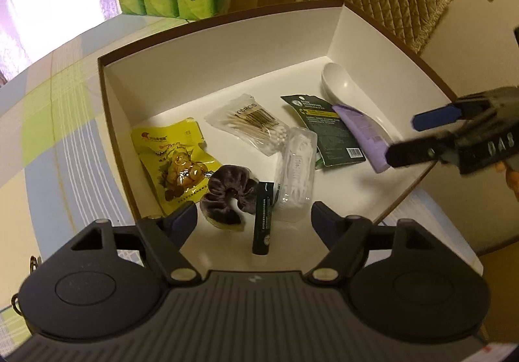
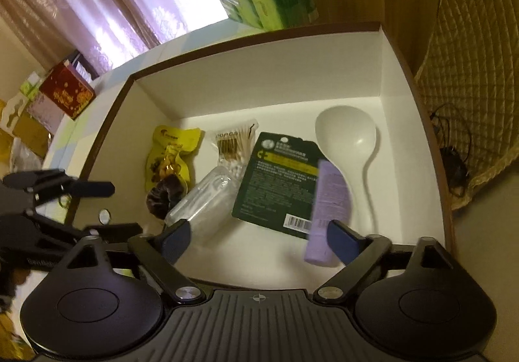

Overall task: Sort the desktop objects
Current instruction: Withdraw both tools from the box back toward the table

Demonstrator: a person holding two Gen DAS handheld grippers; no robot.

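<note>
Both black two-finger grippers hang with jaws spread wide and nothing between them: the left gripper [image 1: 254, 218] points forward, the right gripper [image 2: 258, 240] alongside, angled toward it.

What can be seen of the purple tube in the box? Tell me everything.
The pale purple soft plastic tube lies flat on the floor of the white-lined brown-rimmed cardboard box, near its front right. Small print covers its face, too blurred to read. It overlaps the edge of the dark green printed card packet and lies across the handle of the white plastic spoon. Nothing grips it.
</note>
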